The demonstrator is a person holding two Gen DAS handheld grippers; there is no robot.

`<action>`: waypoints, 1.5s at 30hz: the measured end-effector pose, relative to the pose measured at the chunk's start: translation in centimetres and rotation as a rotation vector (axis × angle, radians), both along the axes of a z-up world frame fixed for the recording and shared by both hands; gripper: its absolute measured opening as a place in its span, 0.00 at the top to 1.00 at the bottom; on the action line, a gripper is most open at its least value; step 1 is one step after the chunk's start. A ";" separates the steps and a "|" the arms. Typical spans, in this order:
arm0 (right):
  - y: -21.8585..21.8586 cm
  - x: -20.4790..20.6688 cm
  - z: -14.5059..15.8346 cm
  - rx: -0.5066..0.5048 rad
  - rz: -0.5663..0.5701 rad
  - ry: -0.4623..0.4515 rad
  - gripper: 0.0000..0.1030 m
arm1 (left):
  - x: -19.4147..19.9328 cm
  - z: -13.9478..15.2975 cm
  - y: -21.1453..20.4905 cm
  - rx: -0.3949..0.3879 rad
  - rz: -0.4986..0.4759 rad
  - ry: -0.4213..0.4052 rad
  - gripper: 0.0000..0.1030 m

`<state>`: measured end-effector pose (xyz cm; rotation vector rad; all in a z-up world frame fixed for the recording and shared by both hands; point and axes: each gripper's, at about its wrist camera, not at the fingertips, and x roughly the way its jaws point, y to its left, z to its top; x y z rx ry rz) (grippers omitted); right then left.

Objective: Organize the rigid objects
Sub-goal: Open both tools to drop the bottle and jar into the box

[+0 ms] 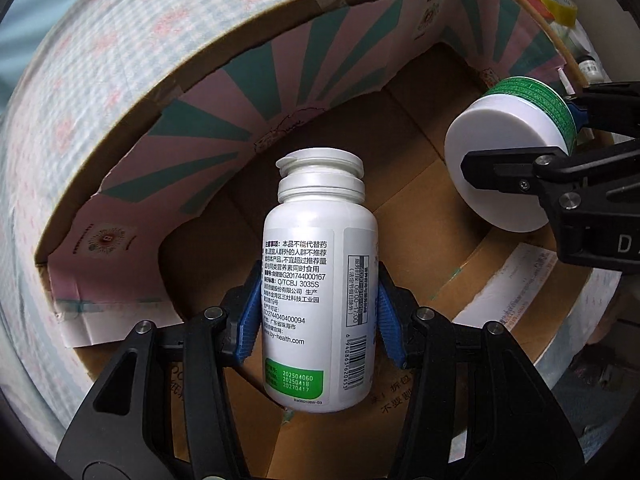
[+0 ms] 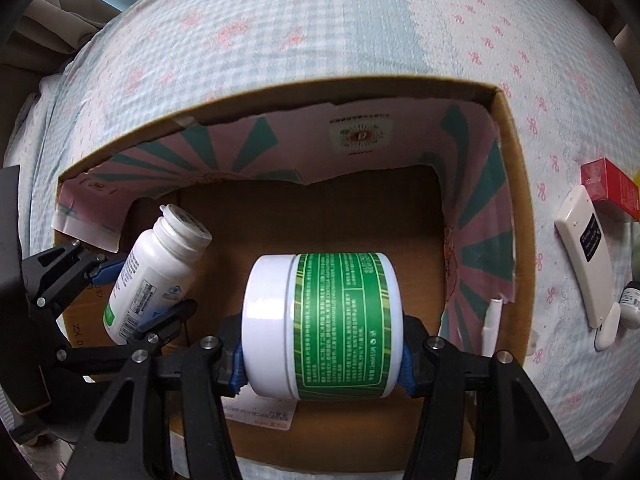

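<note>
— Bottle point(image 1: 320, 280) and jar point(image 2: 324, 324): each clamped in a hand-held gripper, left point(image 1: 316, 316) and right point(image 2: 322, 364), over the cardboard box point(image 2: 516, 208) — not yet set down.

— Outstanding?

— Remote point(image 2: 588, 256), red packet point(image 2: 612, 188) and small vial point(image 2: 632, 300) on the bed point(image 2: 320, 40).

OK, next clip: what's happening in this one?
A person is packing items into an open cardboard box that sits on a patterned bedcover. The left hand-held gripper is clamped on a white pill bottle, and the right hand-held gripper is clamped on a wide green-labelled jar with a white lid. Both items hang over the inside of the box, not yet set down. A white remote and a red carton lie outside the box on the cover.
</note>
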<state>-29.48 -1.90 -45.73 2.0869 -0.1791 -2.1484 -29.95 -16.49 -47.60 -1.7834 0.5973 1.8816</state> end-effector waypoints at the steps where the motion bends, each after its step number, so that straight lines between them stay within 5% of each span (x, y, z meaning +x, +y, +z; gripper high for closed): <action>1: 0.0 0.2 -0.3 0.000 0.001 -0.004 0.50 | 0.1 -0.2 0.0 -0.008 -0.017 0.003 0.55; 10: 0.4 -0.9 -0.7 -0.018 0.003 -0.004 0.50 | 1.0 0.1 0.4 -0.024 -0.155 0.053 0.54; 12: 0.4 -1.3 -0.7 0.009 0.006 0.004 0.49 | 1.1 0.9 0.6 -0.006 -0.170 0.091 0.26; 13: 0.5 -1.5 -0.7 0.030 0.009 0.001 0.47 | 1.2 1.5 0.6 0.008 -0.172 0.097 0.02; 14: 0.6 -1.5 -0.6 0.016 0.010 -0.003 0.34 | 1.2 2.0 0.6 0.027 -0.168 0.105 0.00; 17: 0.4 -1.2 0.3 -0.121 0.017 -0.030 0.00 | 1.4 2.8 0.2 0.036 -0.142 0.113 0.00; 21: 0.2 -0.2 2.3 -0.080 0.044 0.051 0.00 | 1.6 2.9 -0.9 0.057 -0.072 0.088 0.00; 30: 0.1 0.7 4.5 -0.025 0.059 0.051 0.00 | 1.4 4.4 -1.2 0.076 0.022 0.109 0.00; 34: -0.7 0.5 5.9 -0.003 0.065 0.072 0.00 | 2.0 7.0 0.7 0.080 0.064 0.124 0.00; 45: -0.1 3.9 12.7 0.045 0.033 0.178 0.00 | 4.7 16.0 -4.3 0.107 0.198 0.202 0.00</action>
